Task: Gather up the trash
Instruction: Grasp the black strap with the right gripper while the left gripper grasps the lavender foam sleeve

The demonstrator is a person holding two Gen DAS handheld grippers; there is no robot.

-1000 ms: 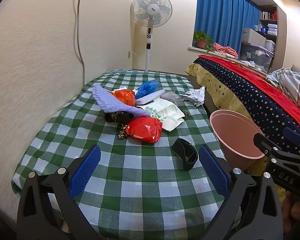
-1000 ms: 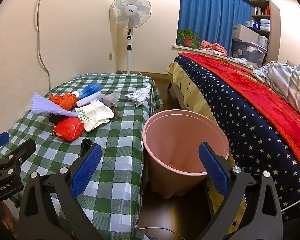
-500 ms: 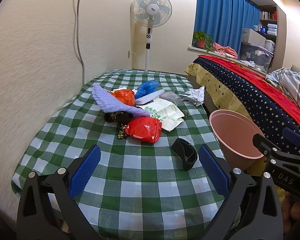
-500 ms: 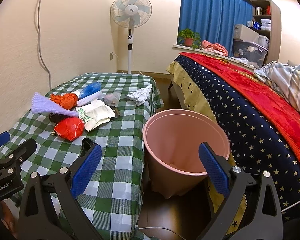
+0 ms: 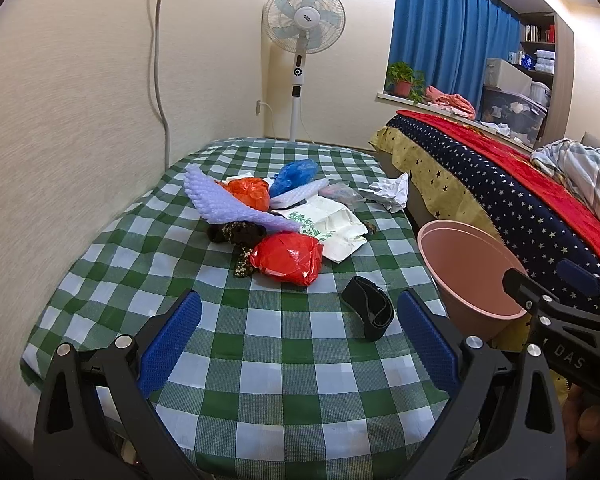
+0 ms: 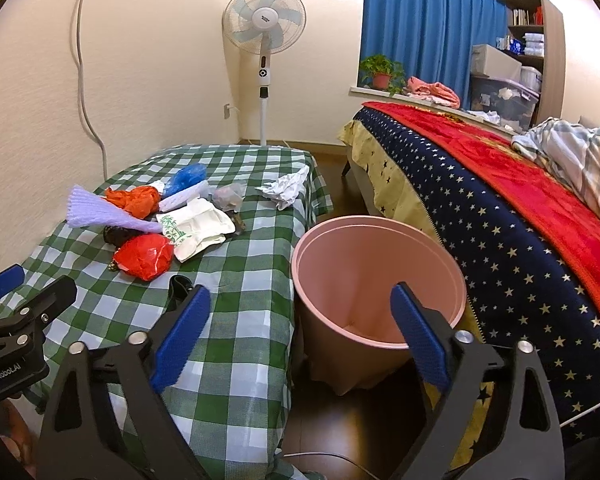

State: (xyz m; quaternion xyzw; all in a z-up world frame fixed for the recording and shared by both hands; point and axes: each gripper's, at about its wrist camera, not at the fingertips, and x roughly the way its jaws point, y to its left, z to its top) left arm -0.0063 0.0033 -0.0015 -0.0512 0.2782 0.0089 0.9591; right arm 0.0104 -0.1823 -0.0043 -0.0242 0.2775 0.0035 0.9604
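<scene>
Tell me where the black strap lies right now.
The black strap lies on the checked tablecloth, nearest the camera in the left wrist view, just right of the red plastic bag and left of the pink bin.

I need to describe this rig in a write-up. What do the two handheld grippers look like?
Both look alike: the left gripper and right gripper have black angular frames with triangular cut-outs and silver round bolts, and their jaws carry blue ribbed pads. White lettering marks the black bodies: "GenRobot.AI" on the left, "DAS" on the right. No cables or sleeves show.

Warm, even indoor light from above right; sharp focus, strong fisheye bending, dark vignetted corners.
</scene>
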